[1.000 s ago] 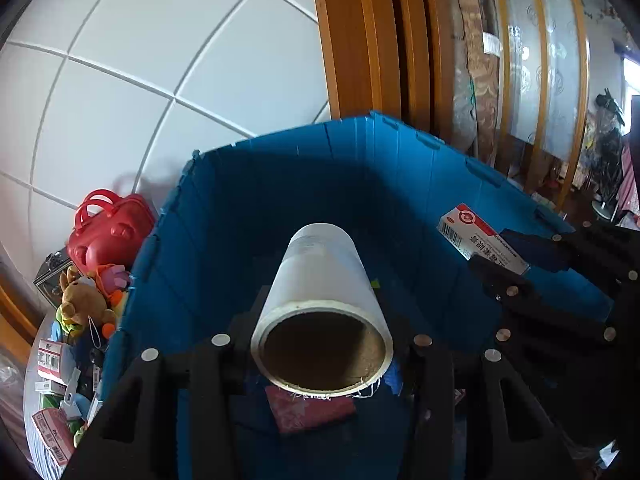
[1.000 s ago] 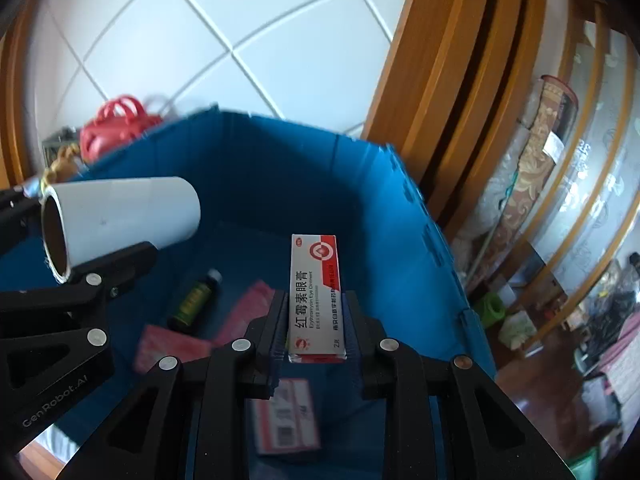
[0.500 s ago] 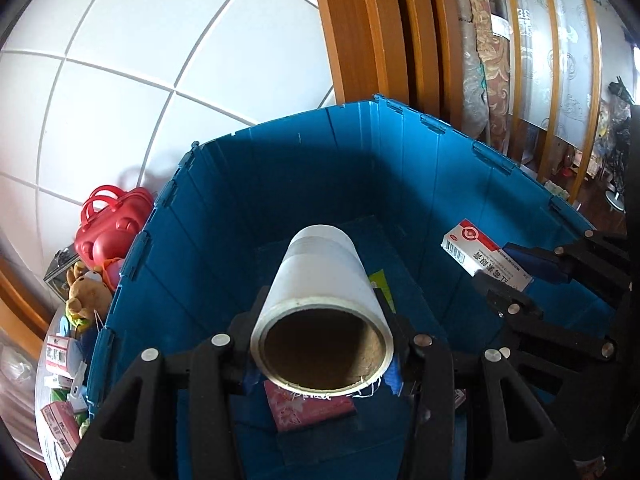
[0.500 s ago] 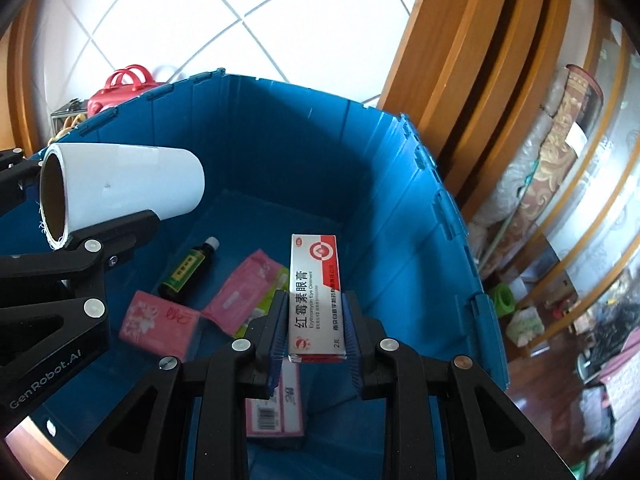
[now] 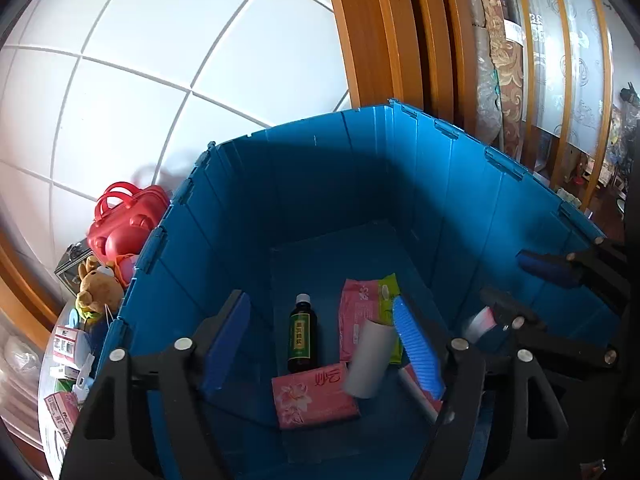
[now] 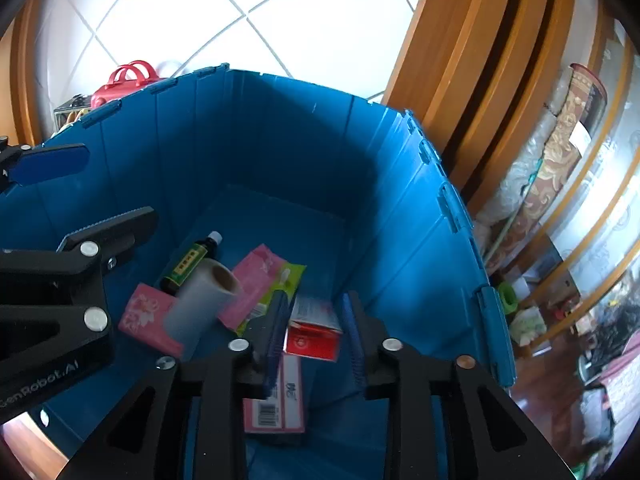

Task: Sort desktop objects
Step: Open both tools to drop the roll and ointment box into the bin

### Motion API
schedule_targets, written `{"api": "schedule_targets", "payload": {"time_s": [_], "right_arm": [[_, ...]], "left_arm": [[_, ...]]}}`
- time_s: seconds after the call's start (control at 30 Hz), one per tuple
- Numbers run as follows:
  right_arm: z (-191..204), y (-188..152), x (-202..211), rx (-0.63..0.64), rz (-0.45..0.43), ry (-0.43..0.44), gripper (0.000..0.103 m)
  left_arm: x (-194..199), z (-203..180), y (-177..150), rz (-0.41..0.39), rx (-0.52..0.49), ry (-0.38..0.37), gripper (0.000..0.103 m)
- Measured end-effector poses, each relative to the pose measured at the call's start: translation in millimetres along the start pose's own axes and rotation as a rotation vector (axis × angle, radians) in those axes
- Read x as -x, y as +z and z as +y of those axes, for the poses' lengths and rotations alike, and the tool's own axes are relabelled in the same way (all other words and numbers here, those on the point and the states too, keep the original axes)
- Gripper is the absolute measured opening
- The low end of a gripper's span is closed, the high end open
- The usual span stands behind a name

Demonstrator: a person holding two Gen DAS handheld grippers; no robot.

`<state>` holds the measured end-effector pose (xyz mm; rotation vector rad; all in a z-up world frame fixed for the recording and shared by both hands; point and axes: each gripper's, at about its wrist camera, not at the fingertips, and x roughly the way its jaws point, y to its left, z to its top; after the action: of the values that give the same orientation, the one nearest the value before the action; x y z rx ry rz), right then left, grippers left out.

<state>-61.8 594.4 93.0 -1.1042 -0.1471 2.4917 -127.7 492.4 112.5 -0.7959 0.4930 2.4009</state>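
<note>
Tongs are spread on both sides, left tongs and right tongs; a second ago each pinched an item. White roll and ointment box are seen dropping into the blue crate, so both count as sorted.

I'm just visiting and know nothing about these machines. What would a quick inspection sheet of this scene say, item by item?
Surface: blue crate with tall ribbed walls; items lie on its floor.
Job's things: white roll and red-and-white box, both blurred and free of any grip; whether they have landed cannot be told.
Clutter: dark bottle, pink packet, pink-and-green pouch, barcode box in the crate.
Grippers: left gripper and right gripper over the crate, jaws apart, empty.
Cables: nothing seen.
Surroundings: red bag, plush toy, wooden frame, white tiles.
</note>
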Motion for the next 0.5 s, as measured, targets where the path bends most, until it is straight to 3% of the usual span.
{"api": "schedule_targets", "payload": {"time_s": [0.07, 0.13, 0.2, 0.27, 0.43, 0.5], "right_arm": [[-0.3, -0.1, 3.8, 0.0, -0.015, -0.007, 0.067], [-0.6, -0.4, 8.2, 0.003, -0.03, -0.025, 0.076], [-2.4, -0.7, 12.2, -0.008, -0.038, -0.025, 0.078], [-4.5, -1.3, 16.1, -0.017, -0.047, -0.032, 0.089], [-6.1, -2.9, 28.8, -0.024, -0.084, -0.024, 0.103], [-4.2, -2.9, 34.3, -0.021, -0.105, -0.02, 0.103]], "left_arm": [[1.7, 1.7, -1.1, -0.002, 0.006, 0.0, 0.075], [3.5, 3.2, -2.0, -0.004, 0.01, 0.006, 0.075], [6.9, 5.4, -3.9, -0.011, 0.015, 0.011, 0.075], [10.8, 8.9, -6.1, -0.018, 0.028, 0.012, 0.075], [22.0, 16.7, -10.5, -0.048, 0.054, 0.019, 0.075], [28.2, 19.8, -12.3, -0.065, 0.063, 0.024, 0.075]]}}
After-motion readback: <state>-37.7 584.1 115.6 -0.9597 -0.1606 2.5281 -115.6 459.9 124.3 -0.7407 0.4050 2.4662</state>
